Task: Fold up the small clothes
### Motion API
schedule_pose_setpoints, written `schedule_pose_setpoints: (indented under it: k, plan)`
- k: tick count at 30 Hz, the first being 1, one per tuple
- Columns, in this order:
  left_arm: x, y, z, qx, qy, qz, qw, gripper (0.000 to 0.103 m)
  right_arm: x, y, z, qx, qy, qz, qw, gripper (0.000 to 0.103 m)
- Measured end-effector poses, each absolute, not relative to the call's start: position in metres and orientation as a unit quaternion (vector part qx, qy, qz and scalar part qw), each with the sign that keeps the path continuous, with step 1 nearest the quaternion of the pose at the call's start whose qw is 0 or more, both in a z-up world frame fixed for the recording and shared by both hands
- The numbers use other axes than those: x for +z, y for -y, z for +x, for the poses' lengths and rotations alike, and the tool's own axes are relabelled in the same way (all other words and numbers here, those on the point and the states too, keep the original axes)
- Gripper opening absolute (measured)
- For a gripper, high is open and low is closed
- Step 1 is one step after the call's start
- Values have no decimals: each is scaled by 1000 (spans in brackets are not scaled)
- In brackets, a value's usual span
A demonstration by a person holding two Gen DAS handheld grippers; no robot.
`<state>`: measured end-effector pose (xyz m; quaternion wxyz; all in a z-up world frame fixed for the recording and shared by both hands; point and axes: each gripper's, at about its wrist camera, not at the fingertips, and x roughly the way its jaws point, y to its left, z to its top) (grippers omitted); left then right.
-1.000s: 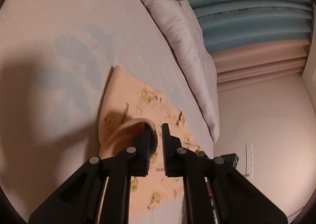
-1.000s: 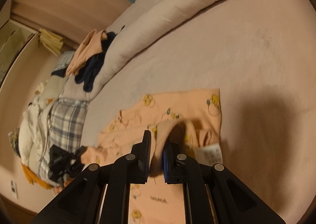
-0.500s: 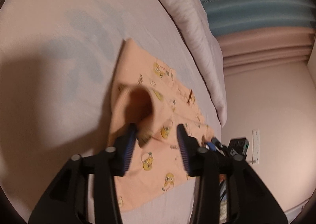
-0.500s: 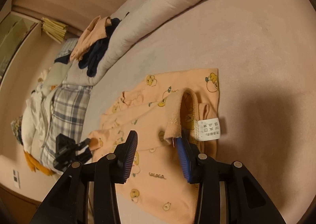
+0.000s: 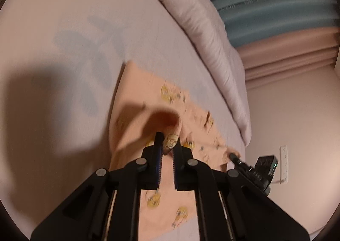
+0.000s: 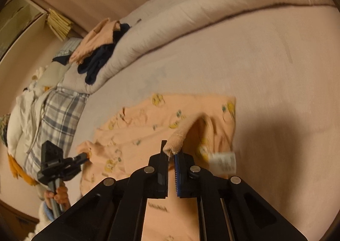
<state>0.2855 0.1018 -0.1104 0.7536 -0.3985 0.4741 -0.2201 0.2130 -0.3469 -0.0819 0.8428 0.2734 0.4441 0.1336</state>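
A small peach garment [image 5: 136,100] printed with yellow cartoon figures lies spread on the pink bed sheet [image 5: 63,7]. My left gripper [image 5: 166,143] is shut on a raised fold of the garment. In the right wrist view the same garment [image 6: 148,121] lies flat, with a white care label [image 6: 223,161] at its right edge. My right gripper [image 6: 171,151] is shut on the ribbed waistband [image 6: 180,136], which stands up from the cloth. Each gripper also shows in the other's view: the right one [image 5: 234,157] and the left one [image 6: 81,157].
A rolled pale duvet [image 6: 191,17] runs along the far side of the bed. A pile of peach and navy clothes [image 6: 99,43] sits on it, and plaid and white laundry [image 6: 51,113] lies to the left. A wall outlet [image 5: 283,162] is beyond the bed edge.
Both grippers were shut on the garment, opened half a second ago and let it drop, and have now closed again on raised folds of it.
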Motion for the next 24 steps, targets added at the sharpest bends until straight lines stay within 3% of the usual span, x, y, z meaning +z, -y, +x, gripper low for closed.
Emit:
schedule_pose_setpoints:
  k: [11, 12, 13, 15, 21, 24]
  plan:
    - [-108, -128, 348, -104, -443, -470, 756, 6, -96, 361, 284, 41, -438, 332, 835, 9]
    - [-107, -129, 348, -101, -446, -456, 763, 6, -96, 361, 285, 31, -441, 321, 838, 14]
    - [-104, -131, 346, -102, -449, -440, 771, 6, -98, 362, 285, 26, -447, 316, 837, 32]
    - [-102, -132, 340, -104, -454, -418, 780, 6, -97, 366, 277, 31, -441, 320, 838, 45]
    - [-107, -139, 309, -131, -465, -390, 784, 11, -86, 379, 238, 12, -428, 279, 860, 46]
    - [-107, -135, 290, -149, -467, -383, 783, 20, -84, 377, 221, 27, -427, 266, 864, 45]
